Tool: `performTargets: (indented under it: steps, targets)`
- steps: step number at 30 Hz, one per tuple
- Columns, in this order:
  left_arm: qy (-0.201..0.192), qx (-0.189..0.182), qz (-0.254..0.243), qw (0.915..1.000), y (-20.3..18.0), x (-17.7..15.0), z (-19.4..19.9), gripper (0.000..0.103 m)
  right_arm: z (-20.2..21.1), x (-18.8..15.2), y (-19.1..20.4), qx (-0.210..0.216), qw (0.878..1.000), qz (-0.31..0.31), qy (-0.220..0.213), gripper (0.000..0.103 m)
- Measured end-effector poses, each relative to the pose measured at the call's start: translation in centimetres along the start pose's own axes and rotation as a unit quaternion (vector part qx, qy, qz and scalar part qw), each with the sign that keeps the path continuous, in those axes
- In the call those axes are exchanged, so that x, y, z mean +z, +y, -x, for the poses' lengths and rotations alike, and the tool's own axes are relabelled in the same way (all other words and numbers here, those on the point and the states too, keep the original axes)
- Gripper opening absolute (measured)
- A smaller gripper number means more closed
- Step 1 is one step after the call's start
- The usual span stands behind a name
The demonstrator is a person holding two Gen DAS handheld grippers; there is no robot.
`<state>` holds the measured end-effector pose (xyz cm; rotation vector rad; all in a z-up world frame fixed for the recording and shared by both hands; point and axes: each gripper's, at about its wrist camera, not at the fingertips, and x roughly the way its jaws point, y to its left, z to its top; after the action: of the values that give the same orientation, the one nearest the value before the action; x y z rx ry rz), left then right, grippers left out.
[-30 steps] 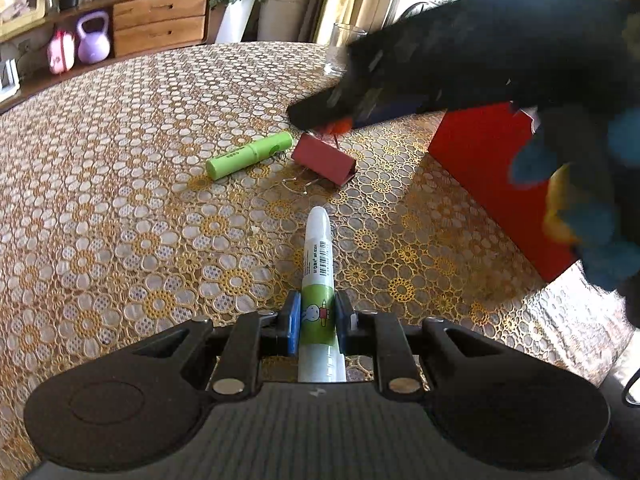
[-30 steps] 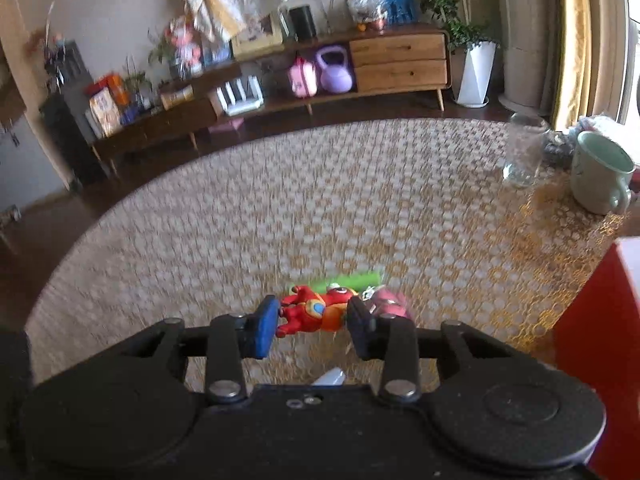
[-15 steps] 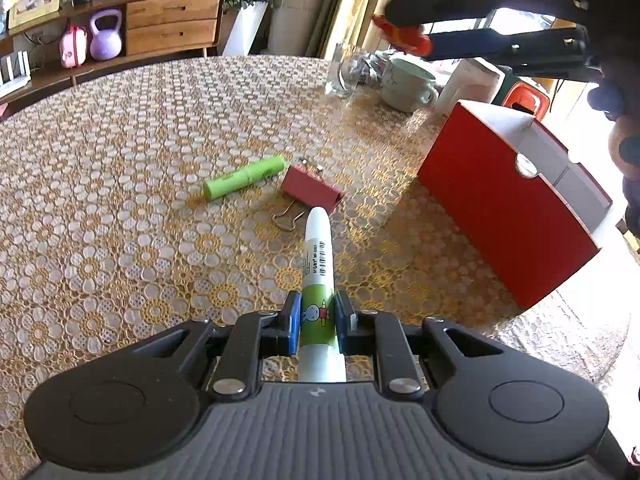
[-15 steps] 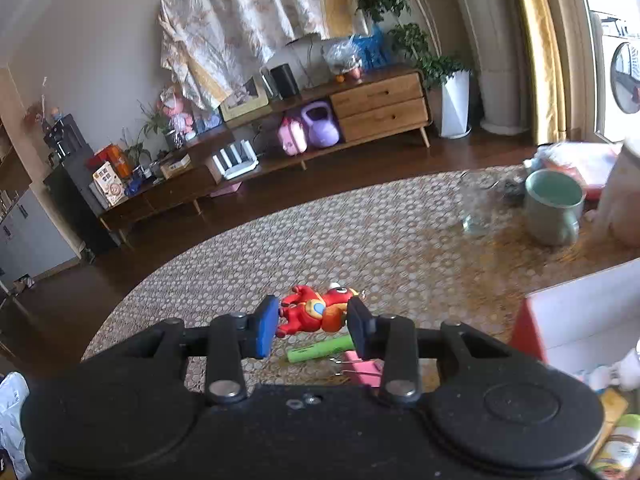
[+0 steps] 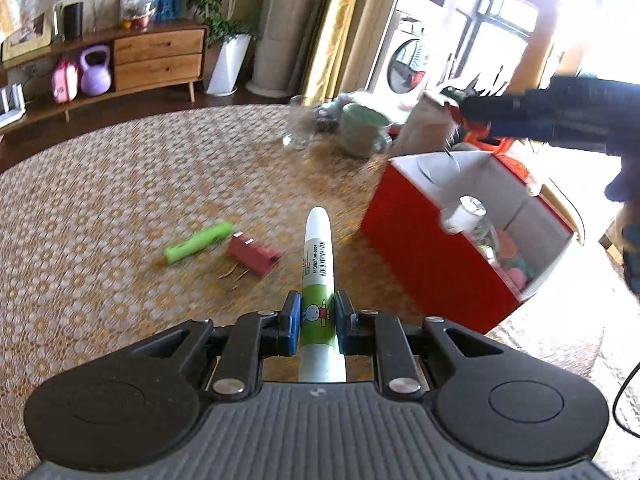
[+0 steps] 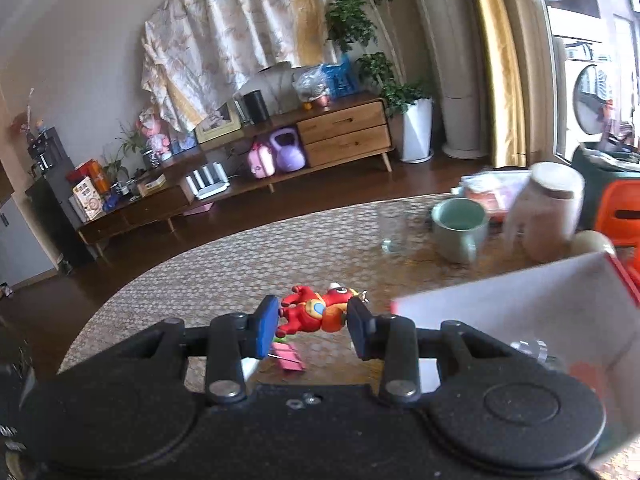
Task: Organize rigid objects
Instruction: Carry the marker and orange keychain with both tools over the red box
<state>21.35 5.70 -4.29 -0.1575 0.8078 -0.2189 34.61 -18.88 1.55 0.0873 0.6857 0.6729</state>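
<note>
My left gripper (image 5: 317,316) is shut on a white and green glue stick (image 5: 318,268), held above the lace-covered table (image 5: 100,200). On the cloth beyond it lie a green tube (image 5: 198,241) and a dark red binder clip (image 5: 253,257). My right gripper (image 6: 313,316) is shut on a small red toy figure (image 6: 316,311). In the left wrist view that gripper (image 5: 476,120) hangs over the far end of the red box (image 5: 432,256), which is open at the top with several items inside. The box's white inner wall (image 6: 520,304) fills the right of the right wrist view.
A clear glass (image 5: 298,130), a pale green mug (image 5: 362,130) and a white jar (image 6: 548,212) stand at the table's far side behind the box. An orange stool (image 6: 618,212) is beyond the table edge. A low wooden sideboard (image 5: 156,58) lines the wall.
Both grippers have risen with their loads. The right gripper has carried the red figure rightwards from above the binder clip to over the red box. The left view now looks down onto the box's open top.
</note>
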Motion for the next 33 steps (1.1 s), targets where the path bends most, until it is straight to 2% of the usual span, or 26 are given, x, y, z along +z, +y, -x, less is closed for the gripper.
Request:
performTargets:
  steps: [17, 28, 33]
  targets:
    - [0.006, -0.044, -0.040, 0.9982, -11.7, 3.7, -2.9, 0.017, 6.1, -2.8, -9.0, -0.056, 0.998, -0.018, 0.018, 0.036]
    - [0.025, -0.058, -0.060, 0.9962, -16.8, 5.2, -6.8, 0.017, 7.3, -3.6, -14.2, -0.085, 0.996, -0.026, 0.030, 0.036]
    - [0.033, -0.047, -0.071, 0.9958, -18.6, 5.8, -9.4, 0.017, 6.7, -4.0, -16.3, -0.106, 0.993, -0.027, 0.043, 0.036]
